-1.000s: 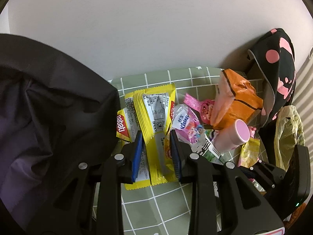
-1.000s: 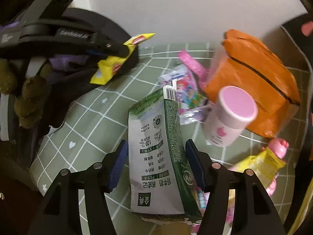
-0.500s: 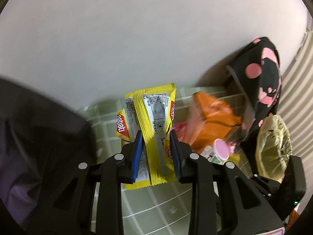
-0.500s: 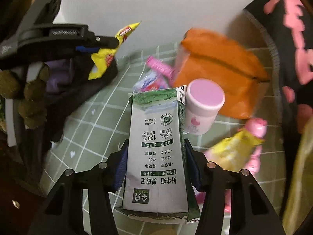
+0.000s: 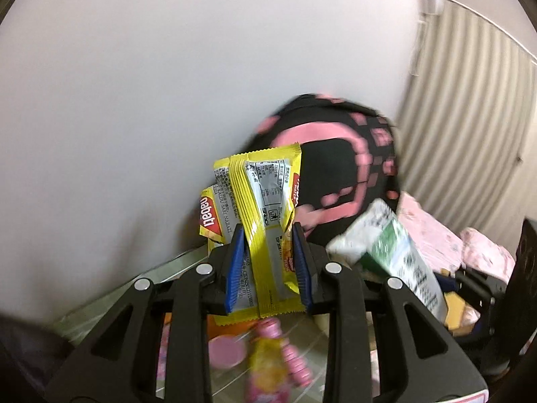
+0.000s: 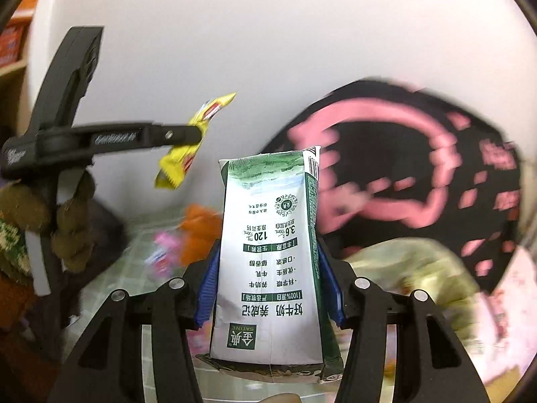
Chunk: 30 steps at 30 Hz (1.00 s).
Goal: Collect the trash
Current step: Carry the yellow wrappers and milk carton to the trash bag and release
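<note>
My left gripper (image 5: pixel 266 265) is shut on a bundle of yellow Nabati snack wrappers (image 5: pixel 261 208) and holds them up above the green gridded mat (image 5: pixel 188 262). It also shows in the right wrist view (image 6: pixel 188 134) with the yellow wrappers (image 6: pixel 188 147) in it. My right gripper (image 6: pixel 268 285) is shut on a green and white milk carton (image 6: pixel 272 252), held upright in the air. The carton also shows in the left wrist view (image 5: pixel 392 248), at the right.
A black bag with pink print (image 5: pixel 339 168) (image 6: pixel 402 181) stands against the white wall. Below lie an orange bag (image 6: pixel 198 228), a pink cup (image 5: pixel 228 352), a yellow and pink toy packet (image 5: pixel 272 359) and pink wrappers (image 6: pixel 161 252). A pale yellow-green bag (image 6: pixel 429 275) sits at the right.
Both grippers have risen from the mat and tilted up toward the wall, each carrying its load. The black and pink bag now fills the background.
</note>
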Each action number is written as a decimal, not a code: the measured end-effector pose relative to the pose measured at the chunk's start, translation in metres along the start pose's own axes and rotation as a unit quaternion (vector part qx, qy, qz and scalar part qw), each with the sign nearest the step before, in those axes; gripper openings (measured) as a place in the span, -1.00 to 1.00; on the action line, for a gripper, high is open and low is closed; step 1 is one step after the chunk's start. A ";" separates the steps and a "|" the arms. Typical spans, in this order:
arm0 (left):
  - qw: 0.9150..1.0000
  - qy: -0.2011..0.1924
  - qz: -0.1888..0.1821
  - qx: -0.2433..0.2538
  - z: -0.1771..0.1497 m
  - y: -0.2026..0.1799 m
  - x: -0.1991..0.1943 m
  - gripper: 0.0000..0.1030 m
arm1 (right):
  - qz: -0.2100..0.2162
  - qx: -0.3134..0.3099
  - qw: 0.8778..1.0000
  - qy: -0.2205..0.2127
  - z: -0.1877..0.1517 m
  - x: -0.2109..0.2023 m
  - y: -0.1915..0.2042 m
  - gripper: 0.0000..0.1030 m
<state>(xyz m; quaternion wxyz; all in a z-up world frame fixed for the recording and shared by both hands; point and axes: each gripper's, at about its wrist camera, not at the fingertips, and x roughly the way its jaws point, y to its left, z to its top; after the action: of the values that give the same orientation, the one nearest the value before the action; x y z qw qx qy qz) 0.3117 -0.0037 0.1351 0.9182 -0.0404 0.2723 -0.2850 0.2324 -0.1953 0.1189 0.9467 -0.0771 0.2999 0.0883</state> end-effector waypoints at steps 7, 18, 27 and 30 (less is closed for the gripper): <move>0.996 -0.001 -0.068 0.054 0.017 -0.074 0.024 -0.49 | -0.085 0.055 0.994 -0.029 0.007 -0.047 -0.064 -0.03; 0.987 0.053 -0.143 0.048 -0.003 -0.118 0.077 -0.48 | -0.148 0.091 0.985 -0.026 -0.026 -0.079 -0.108 -0.03; 0.983 0.086 -0.153 0.054 -0.027 -0.150 0.125 -0.36 | -0.163 0.128 0.978 -0.026 -0.048 -0.088 -0.144 -0.03; 0.980 0.117 -0.152 0.052 -0.035 -0.153 0.142 -0.23 | -0.161 0.139 0.977 -0.023 -0.053 -0.086 -0.152 -0.03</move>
<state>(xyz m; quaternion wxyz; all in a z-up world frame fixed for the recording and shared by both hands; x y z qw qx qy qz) 0.3143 -0.2061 0.0734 0.8266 -0.0002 0.3535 -0.4379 0.1666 -0.3643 0.1401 0.9567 0.0102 0.2710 -0.1059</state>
